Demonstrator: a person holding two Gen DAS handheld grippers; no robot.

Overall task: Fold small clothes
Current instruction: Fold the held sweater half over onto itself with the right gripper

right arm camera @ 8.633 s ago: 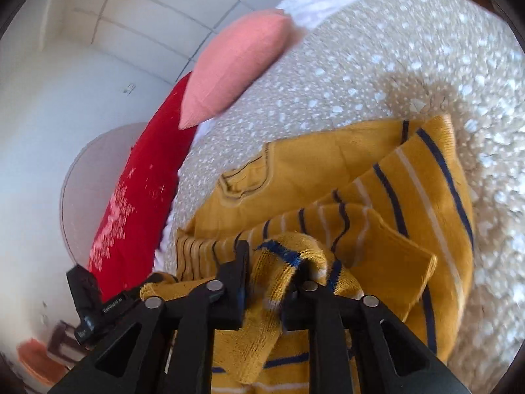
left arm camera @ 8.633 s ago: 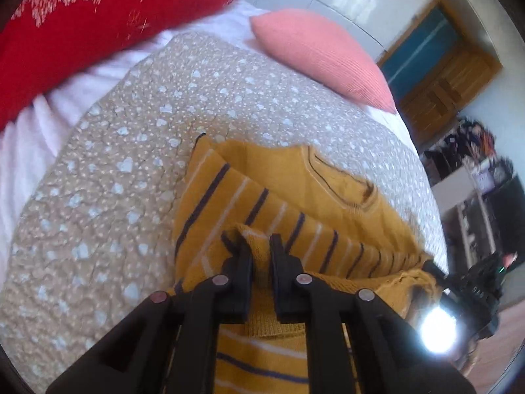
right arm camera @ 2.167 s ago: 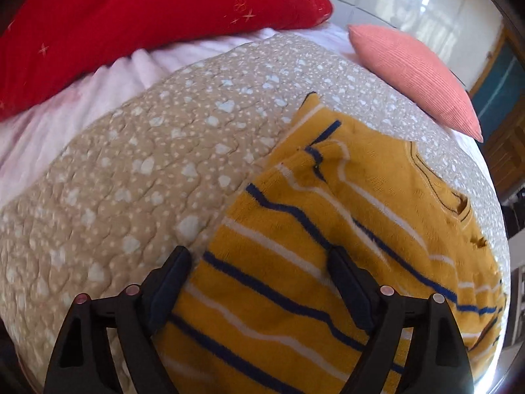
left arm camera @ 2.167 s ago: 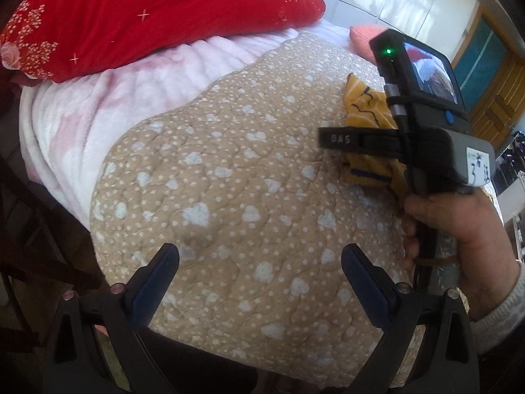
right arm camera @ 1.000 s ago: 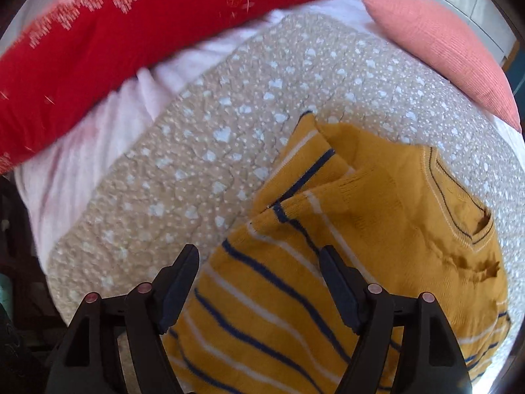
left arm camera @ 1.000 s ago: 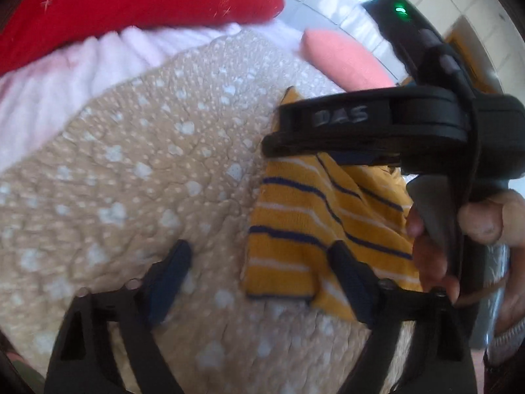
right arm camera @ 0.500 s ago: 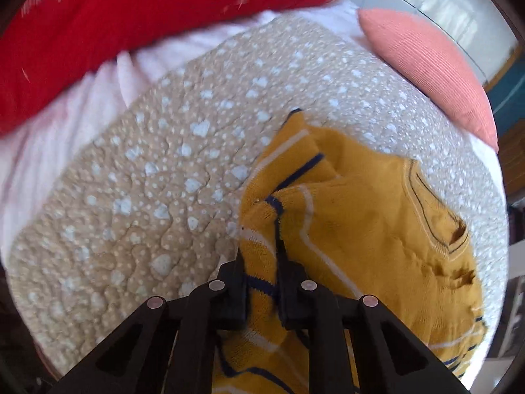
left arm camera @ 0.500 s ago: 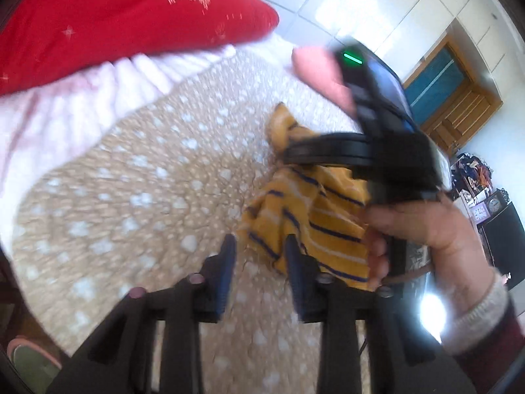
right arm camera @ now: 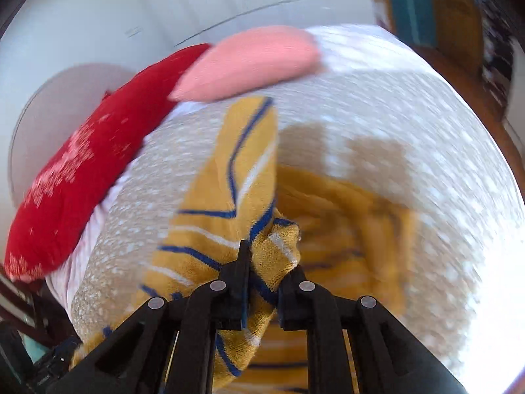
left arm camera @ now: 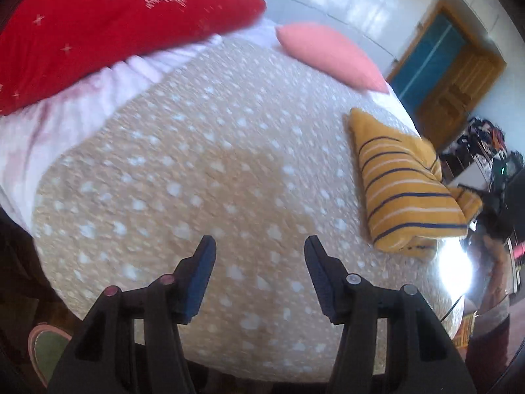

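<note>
The left gripper hangs over the bare quilt, jaws opening on nothing. Right of it lies the sweater. The right gripper pinches a striped edge; it should probably carry that edge across level, keeping corners matched.

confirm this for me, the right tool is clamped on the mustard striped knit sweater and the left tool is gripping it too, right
Not quite. The right tool is clamped on the mustard striped knit sweater, but the left tool grips nothing: the left wrist view shows its jaws opening over bare spotted beige quilt.
</note>
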